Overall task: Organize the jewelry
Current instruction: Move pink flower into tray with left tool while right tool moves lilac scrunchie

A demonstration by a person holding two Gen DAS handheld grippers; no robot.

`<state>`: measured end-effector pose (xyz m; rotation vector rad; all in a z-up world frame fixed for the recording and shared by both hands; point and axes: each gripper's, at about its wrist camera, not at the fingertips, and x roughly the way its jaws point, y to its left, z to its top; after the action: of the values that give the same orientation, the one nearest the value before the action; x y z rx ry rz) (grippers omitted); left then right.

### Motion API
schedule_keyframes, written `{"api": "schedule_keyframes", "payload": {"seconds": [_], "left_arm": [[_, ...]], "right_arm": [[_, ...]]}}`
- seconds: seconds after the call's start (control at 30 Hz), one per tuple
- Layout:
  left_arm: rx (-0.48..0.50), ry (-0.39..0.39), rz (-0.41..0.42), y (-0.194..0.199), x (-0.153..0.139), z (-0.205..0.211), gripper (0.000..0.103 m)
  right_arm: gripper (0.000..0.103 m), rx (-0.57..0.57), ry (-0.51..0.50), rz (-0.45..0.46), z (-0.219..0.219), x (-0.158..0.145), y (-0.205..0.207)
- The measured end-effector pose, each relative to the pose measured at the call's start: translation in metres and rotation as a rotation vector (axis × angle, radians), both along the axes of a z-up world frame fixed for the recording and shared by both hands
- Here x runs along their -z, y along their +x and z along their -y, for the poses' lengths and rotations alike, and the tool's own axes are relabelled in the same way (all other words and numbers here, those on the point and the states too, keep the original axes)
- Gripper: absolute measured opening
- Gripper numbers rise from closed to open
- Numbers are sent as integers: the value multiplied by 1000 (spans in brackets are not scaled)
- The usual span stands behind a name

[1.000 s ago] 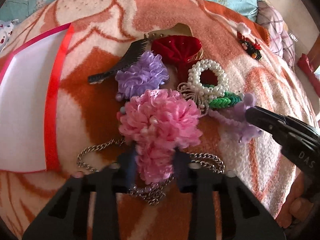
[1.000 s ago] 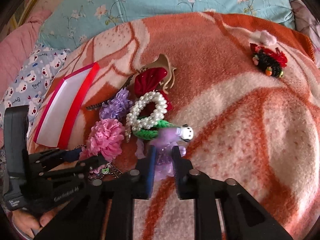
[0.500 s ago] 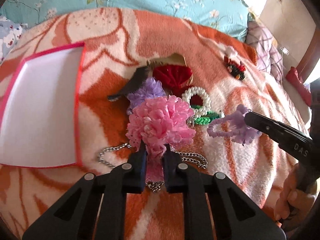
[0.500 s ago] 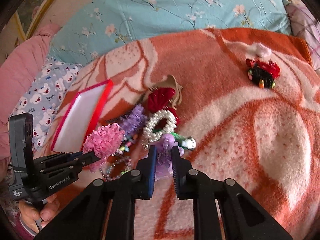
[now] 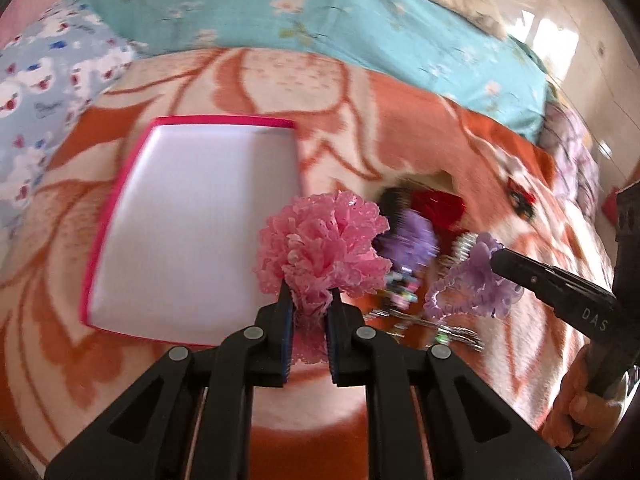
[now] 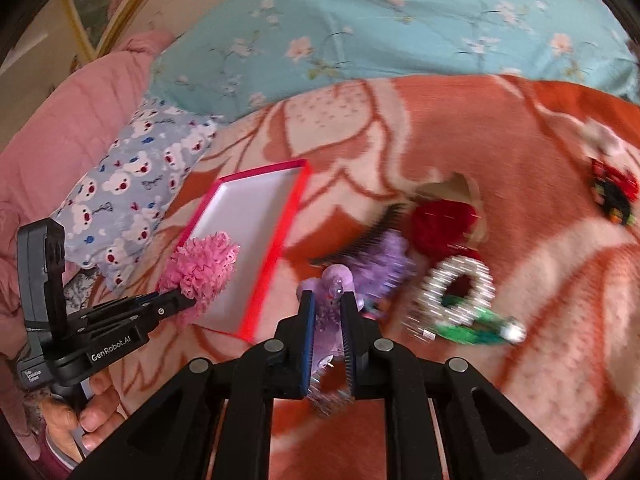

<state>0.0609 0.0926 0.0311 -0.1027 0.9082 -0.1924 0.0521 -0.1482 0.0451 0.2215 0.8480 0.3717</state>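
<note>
Left gripper [image 5: 308, 300], at lower centre of its own view, is clamped on a pink lace flower [image 5: 320, 248], which we see lifted clear of the blanket [image 5: 400, 128] and overlapping the right edge of the red-rimmed white tray [image 5: 192, 224]. Right gripper [image 6: 328, 316], at lower centre of its view, pinches a lilac frilled hairpiece [image 6: 334, 284], also raised off the bedding.

The remaining pile lies right of centre in the right wrist view: a purple flower [image 6: 384, 260], a dark comb clip [image 6: 372, 236], a red velvet piece [image 6: 440, 220], a pearl ring [image 6: 456, 288] and a green woven band [image 6: 472, 330]. A small red-and-black ornament [image 6: 612, 196] sits well apart at the right edge. Much of this is motion-blurred.

We judge the step in hand to be the carry: both pieces are picked and bound for the tray, which holds nothing yet. The next move calls for bringing each piece over the white floor of the tray, lowering it, and letting go without the two tools crossing.

Legible writing: "GenRobot.AI" on the left tool at lower left of the right wrist view; "DAS" on the right tool at right of the left wrist view. A small label below "GenRobot.AI" is too fine to read.
</note>
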Motion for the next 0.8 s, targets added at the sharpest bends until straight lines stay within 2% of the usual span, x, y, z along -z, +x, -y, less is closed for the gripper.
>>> {"api": "schedule_keyframes", "payload": {"seconds": [0.17, 0.37, 0.8], "left_arm": [[-86, 32, 10, 18, 2, -41, 11], [-150, 70, 19, 49, 6, -72, 11], [-197, 117, 11, 139, 29, -94, 11]], "right_arm": [[12, -64, 4, 7, -49, 4, 31], [12, -94, 24, 8, -88, 9, 70], [11, -64, 101, 30, -135, 34, 169]]}}
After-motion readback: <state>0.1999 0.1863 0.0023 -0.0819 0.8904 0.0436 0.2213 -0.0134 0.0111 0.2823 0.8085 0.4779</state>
